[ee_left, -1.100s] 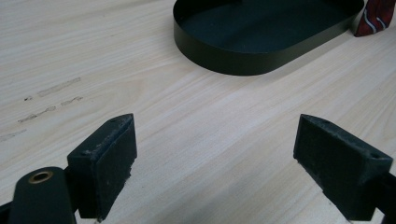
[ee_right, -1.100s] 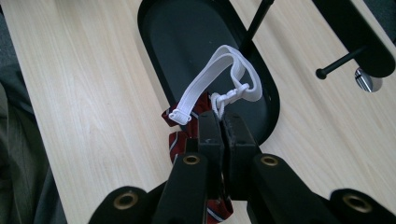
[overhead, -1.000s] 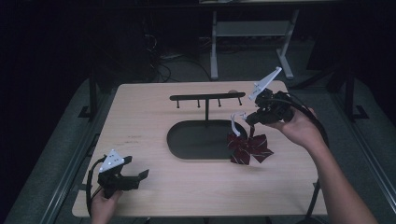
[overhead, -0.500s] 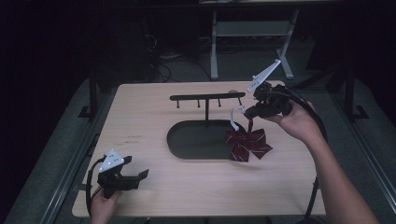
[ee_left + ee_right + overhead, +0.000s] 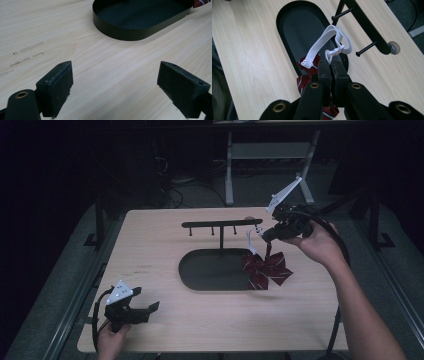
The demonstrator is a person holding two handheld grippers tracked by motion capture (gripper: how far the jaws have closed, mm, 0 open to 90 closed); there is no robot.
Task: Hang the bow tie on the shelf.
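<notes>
A dark red striped bow tie [image 5: 265, 270] rests at the right end of the black oval tray [image 5: 210, 270], and its white elastic strap [image 5: 248, 240] rises from it. My right gripper [image 5: 263, 234] is shut on that strap just below the right end of the black peg rack [image 5: 221, 223]. In the right gripper view the strap [image 5: 322, 47] loops out past the closed jaws [image 5: 330, 63] toward a peg [image 5: 368, 47], with the bow tie [image 5: 308, 72] hanging underneath. My left gripper [image 5: 150, 307] stands open over the table's front left corner, with bare wood between its pads [image 5: 115, 85].
The rack's post rises from the oval tray [image 5: 130, 32], which sits mid-table. Light wooden tabletop [image 5: 165, 245] surrounds it. A white metal frame [image 5: 270, 155] and cables stand on the dark floor behind the table.
My right gripper has risen slightly toward the rack's right end, drawing the strap and bow tie up a little. The left gripper has stayed put.
</notes>
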